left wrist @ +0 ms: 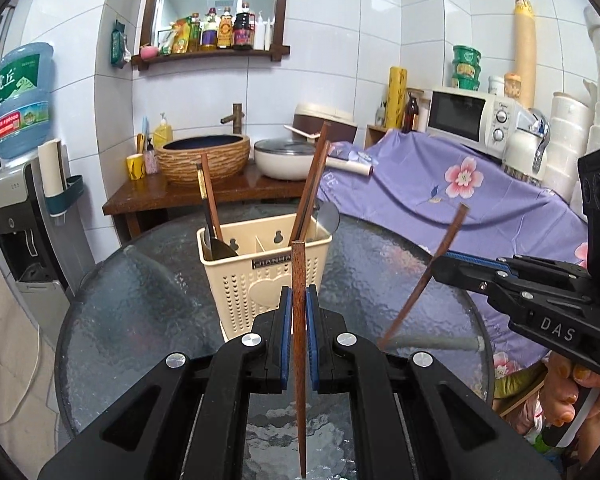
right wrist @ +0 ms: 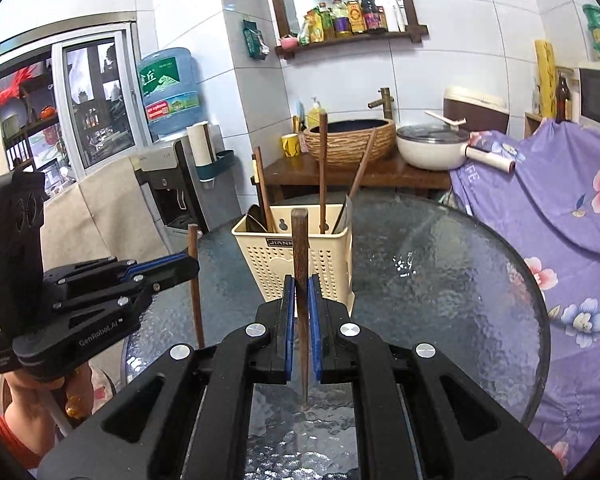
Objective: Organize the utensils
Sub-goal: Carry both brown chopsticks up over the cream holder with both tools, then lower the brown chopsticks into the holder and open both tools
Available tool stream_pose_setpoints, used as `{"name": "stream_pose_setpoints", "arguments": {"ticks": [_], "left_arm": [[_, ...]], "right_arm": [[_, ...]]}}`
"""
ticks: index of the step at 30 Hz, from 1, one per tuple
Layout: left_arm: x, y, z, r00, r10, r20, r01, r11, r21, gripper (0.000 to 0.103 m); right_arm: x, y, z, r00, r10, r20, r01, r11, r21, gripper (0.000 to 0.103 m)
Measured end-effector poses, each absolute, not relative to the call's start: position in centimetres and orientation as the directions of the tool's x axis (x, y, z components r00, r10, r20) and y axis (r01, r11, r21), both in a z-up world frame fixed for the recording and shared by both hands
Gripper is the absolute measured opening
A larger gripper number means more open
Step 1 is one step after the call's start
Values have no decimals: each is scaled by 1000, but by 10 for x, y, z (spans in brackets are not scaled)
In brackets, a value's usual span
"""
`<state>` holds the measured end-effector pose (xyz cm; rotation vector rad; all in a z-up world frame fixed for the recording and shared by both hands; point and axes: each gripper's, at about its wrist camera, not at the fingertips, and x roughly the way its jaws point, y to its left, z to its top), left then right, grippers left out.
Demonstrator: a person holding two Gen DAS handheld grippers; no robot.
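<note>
While both black handheld grippers hover above a round table of dark textured glass [left wrist: 148, 300], each one is clenched on a single brown wooden chopstick. Seen from its own camera, the left gripper [left wrist: 299, 308] pinches its chopstick [left wrist: 299, 288] between blue pads [left wrist: 285, 320], the stick standing nearly upright with its blunt end up and its thin tip pointing down toward the glass. From the right wrist camera, the right gripper [right wrist: 301, 304] grips its own chopstick [right wrist: 300, 248] the same way, blunt end up, narrow tip just above or at the tabletop; contact cannot be judged.

A cream perforated plastic utensil caddy [left wrist: 260, 284], divided into compartments, stands on the table just beyond both grippers and serves as the landmark. Its left compartment holds a dark spoon-like utensil [left wrist: 216, 246] and a brown stick [left wrist: 211, 196]. Its right compartment holds several more wooden chopsticks [left wrist: 314, 184] leaning up and to the right.

To the right of the caddy in the left view, the right gripper's chopstick slants over the glass. Behind the caddy, a dark wooden counter [left wrist: 140, 196] carries a woven-look basin [left wrist: 204, 158] and a white lidded pot [left wrist: 284, 158]. To the caddy's right lies purple floral cloth [left wrist: 440, 192] under a white microwave [left wrist: 468, 118].
</note>
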<state>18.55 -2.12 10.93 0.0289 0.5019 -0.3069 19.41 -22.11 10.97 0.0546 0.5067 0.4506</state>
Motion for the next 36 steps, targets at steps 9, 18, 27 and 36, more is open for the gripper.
{"name": "stream_pose_setpoints", "arguments": {"ticks": [9, 18, 27, 36], "left_arm": [[184, -15, 112, 835, -280, -473, 292, 955, -51, 7], [187, -11, 119, 832, -294, -471, 300, 952, -65, 7], [202, -10, 154, 842, -304, -445, 312, 948, -58, 7], [227, -5, 225, 873, -310, -376, 312, 948, -58, 7]], "right_arm": [[192, -216, 113, 777, 432, -458, -420, 897, 134, 8], [195, -216, 122, 763, 455, -459, -441, 886, 145, 7], [207, -206, 149, 765, 467, -444, -468, 876, 115, 7], [244, -196, 218, 774, 481, -413, -483, 869, 107, 7]]}}
